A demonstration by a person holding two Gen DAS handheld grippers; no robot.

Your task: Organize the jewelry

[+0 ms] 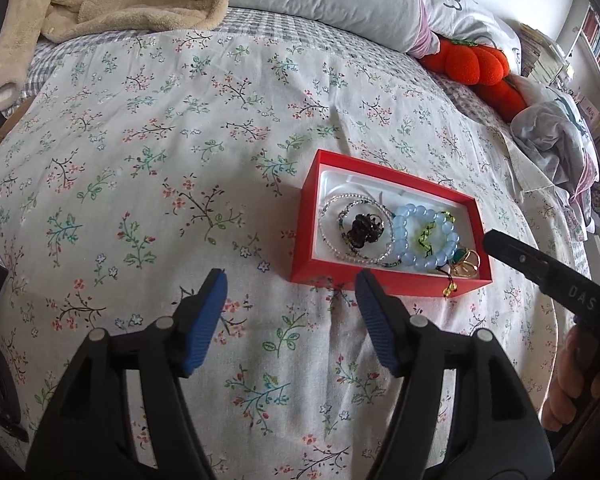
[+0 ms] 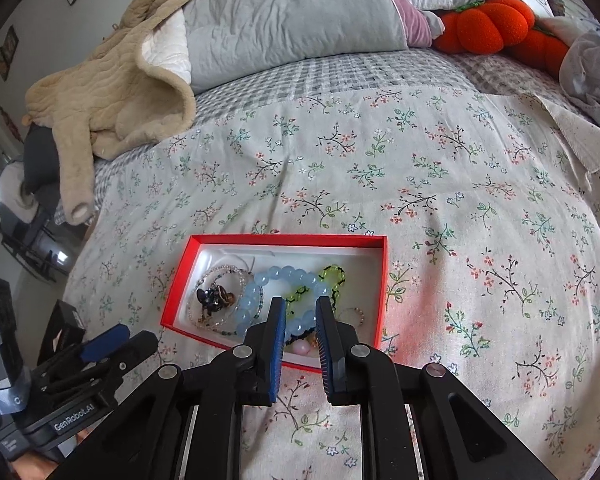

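Beads on blue bracelet [image 2: 296, 280] look light, smooth, slippery; pinch across 1 strand. Left gripper [image 1: 290, 280] spread wide, empty. Right gripper [image 2: 298, 308] narrowly parted over red box [image 2: 284, 240], grasping nothing.

1. The left gripper [image 1: 290, 276] stands with jaws wide apart and nothing between them, over the floral bedspread [image 1: 160, 152].
2. At its one o'clock lies the red box [image 1: 304, 240], holding a blue bead bracelet [image 1: 424, 236] and a clear bead bracelet [image 1: 354, 226].
3. At three o'clock the right gripper [image 1: 490, 242] reaches in, its tip over the box's near right corner.
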